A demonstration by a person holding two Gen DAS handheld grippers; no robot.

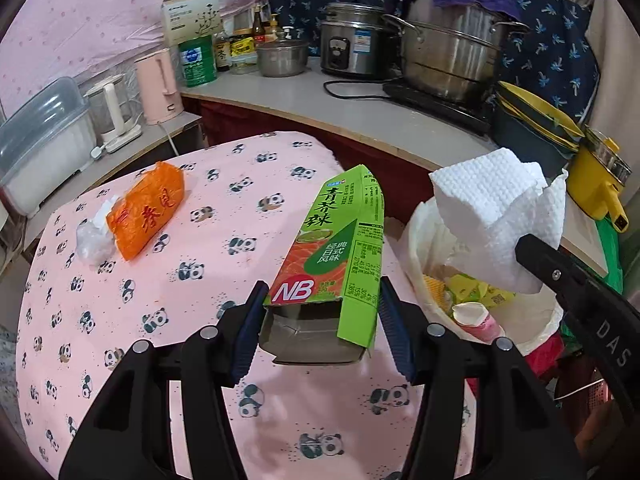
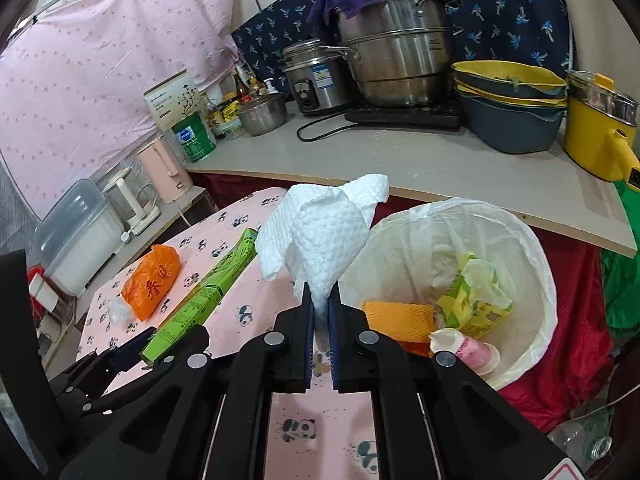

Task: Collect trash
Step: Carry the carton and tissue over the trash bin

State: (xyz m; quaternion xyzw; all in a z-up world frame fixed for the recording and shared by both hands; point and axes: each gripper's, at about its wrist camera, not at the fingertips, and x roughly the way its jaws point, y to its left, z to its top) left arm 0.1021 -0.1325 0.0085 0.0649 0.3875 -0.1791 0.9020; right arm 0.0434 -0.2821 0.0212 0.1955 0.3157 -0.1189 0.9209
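Observation:
My left gripper (image 1: 320, 300) is shut on a green carton (image 1: 336, 248), open end toward me, held above the pink panda tablecloth (image 1: 200, 280). My right gripper (image 2: 321, 300) is shut on a white paper towel (image 2: 324, 236), held beside the trash bin (image 2: 532, 264) lined with a white bag. The towel (image 1: 496, 208) and the right gripper's finger also show in the left wrist view, over the bin (image 1: 416, 240). The bin holds a yellow wrapper (image 2: 472, 300), an orange piece (image 2: 400, 316) and a pink cup (image 2: 468, 348). An orange bag (image 1: 148, 212) and clear plastic (image 1: 92, 236) lie on the table's far left.
A counter (image 2: 400, 160) behind the table carries steel pots (image 2: 396, 52), a rice cooker (image 2: 316, 76), stacked basins (image 2: 512, 108), a yellow pot (image 2: 600, 132), bottles and a green can (image 2: 194, 136). A pink kettle (image 1: 158, 84) and a plastic box (image 1: 40, 140) stand at left.

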